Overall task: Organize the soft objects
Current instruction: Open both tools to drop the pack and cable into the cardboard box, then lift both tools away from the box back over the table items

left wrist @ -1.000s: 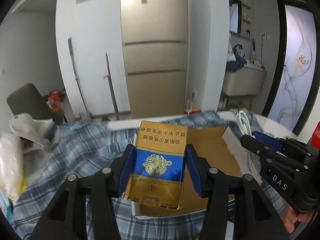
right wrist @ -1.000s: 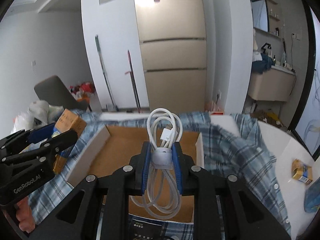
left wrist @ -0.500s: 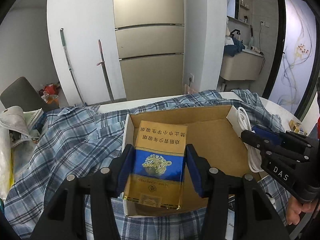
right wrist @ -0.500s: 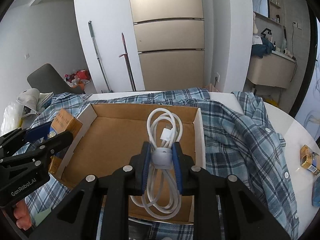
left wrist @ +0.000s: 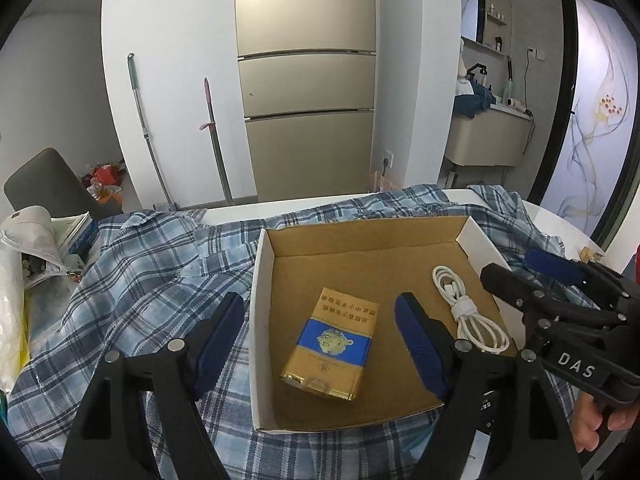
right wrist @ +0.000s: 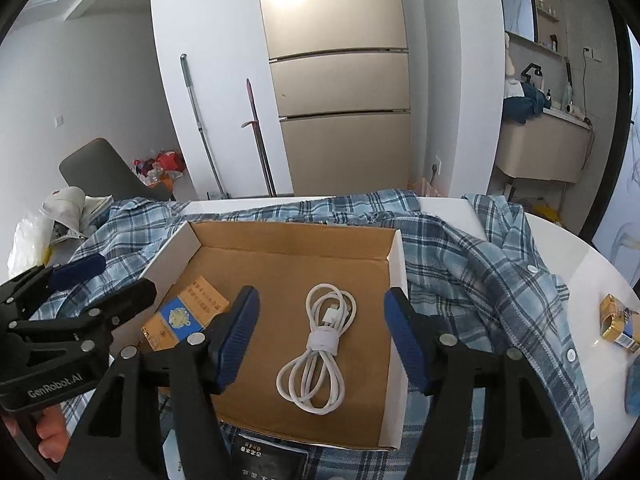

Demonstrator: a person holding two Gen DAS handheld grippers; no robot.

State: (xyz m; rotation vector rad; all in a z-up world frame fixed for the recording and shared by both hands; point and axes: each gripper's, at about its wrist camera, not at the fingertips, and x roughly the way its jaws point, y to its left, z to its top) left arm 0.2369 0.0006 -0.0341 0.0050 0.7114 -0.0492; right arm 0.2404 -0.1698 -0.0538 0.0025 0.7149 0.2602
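Note:
A shallow cardboard box rests on a blue plaid shirt spread over a white table. A gold and blue cigarette pack lies flat in the box's left half. A coiled white cable lies in its right half. My left gripper is open and empty, hovering over the pack. My right gripper is open and empty, hovering over the cable. Each gripper also shows at the edge of the other's view.
A second small gold pack and a blue cloth lie on the table at the right. A dark box sits by the front edge. Bags and papers are piled at the left. A fridge stands behind.
Both grippers lowered over the box and opened. The left one let the cigarette pack go and the right one let the cable go; both things now lie on the box floor.

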